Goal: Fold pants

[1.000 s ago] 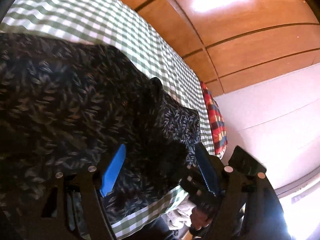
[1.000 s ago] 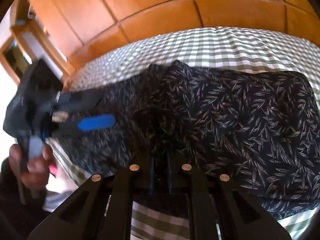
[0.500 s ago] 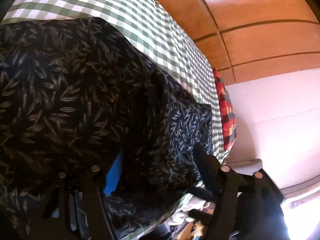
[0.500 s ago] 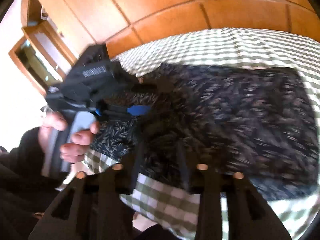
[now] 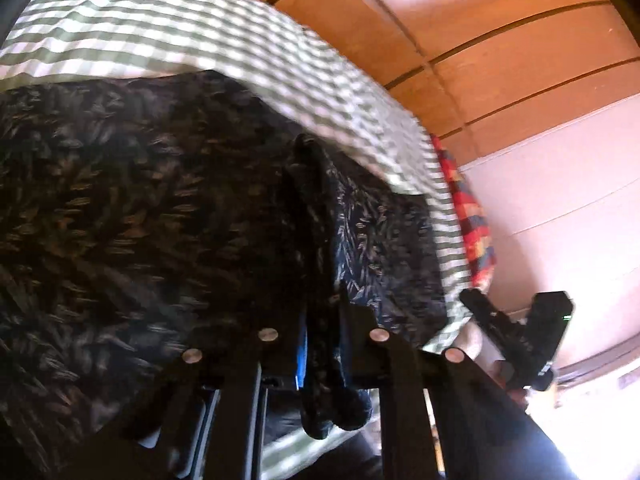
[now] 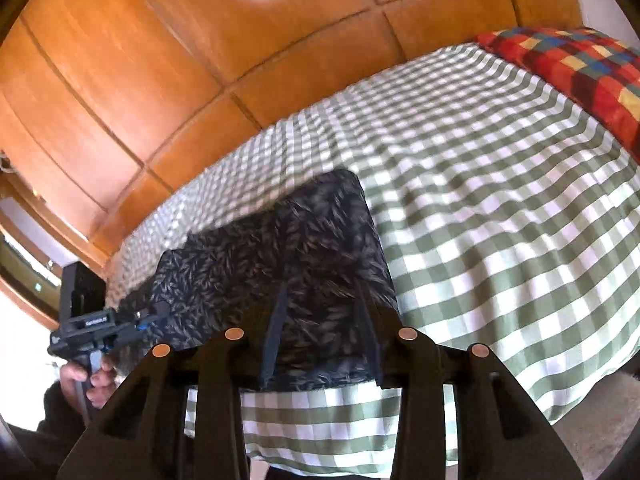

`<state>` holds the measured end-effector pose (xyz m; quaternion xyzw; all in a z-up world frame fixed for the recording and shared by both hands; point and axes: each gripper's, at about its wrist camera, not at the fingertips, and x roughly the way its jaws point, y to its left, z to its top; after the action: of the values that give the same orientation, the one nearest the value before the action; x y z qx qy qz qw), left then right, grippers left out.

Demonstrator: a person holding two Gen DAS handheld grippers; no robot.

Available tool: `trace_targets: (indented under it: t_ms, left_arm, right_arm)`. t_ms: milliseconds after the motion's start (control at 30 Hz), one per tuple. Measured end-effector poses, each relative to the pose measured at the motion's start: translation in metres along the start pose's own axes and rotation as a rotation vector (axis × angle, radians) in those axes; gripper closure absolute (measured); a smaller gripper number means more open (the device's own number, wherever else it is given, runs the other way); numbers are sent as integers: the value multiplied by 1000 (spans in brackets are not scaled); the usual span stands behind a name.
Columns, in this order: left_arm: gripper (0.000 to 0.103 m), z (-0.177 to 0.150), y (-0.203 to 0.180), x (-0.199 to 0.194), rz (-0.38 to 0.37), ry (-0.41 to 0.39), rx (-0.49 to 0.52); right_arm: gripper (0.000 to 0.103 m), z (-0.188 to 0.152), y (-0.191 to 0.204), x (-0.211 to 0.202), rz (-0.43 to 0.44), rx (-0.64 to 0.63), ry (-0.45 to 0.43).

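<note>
The dark leaf-print pants (image 5: pixel 140 220) lie folded on the green checked bedsheet (image 5: pixel 200 40), near its front edge. My left gripper (image 5: pixel 320 312) is shut on a bunched fold of the pants. It also shows in the right wrist view (image 6: pixel 132 322) at the pants' left edge. My right gripper (image 6: pixel 320 300) is open, its thin fingers (image 6: pixel 276 320) spread over the pants (image 6: pixel 280 248), holding nothing. It shows in the left wrist view (image 5: pixel 472 304) off the right end of the pants.
A red patchwork pillow (image 6: pixel 568 68) lies at the bed's far right. Wooden wall panels (image 6: pixel 200 40) stand behind the bed. The checked sheet (image 6: pixel 500 200) stretches to the right of the pants. A hand (image 6: pixel 92 380) grips the left tool.
My left gripper has closed on a fold of the pants. My right gripper has opened, let go of the cloth and swung right toward the pillow end.
</note>
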<state>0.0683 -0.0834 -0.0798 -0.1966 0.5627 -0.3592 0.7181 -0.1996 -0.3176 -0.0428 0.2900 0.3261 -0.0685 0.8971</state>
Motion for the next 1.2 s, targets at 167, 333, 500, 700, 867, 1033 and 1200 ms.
trace_targets:
  t_ms: [167, 333, 500, 700, 867, 1033, 1200]
  left_arm:
    - [91, -2, 7, 14, 53, 15, 15]
    - [91, -6, -5, 2, 79, -28, 92]
    - [91, -7, -14, -1, 130, -60, 164]
    - [90, -13, -8, 7, 178, -66, 160]
    - [86, -20, -9, 6, 209, -86, 194]
    - [76, -26, -10, -15, 240, -139, 206]
    - [71, -30, 2, -38, 272, -181, 168]
  right_arm:
    - [68, -12, 3, 27, -116, -61, 92]
    - [68, 5, 23, 17, -96, -132, 45]
    - [68, 35, 55, 35, -86, -193, 2]
    - [68, 59, 65, 100, -216, -233, 49]
    - [68, 54, 53, 122, -237, -217, 70]
    - [68, 51, 72, 102, -240, -250, 21]
    - [68, 32, 128, 95, -54, -363, 33]
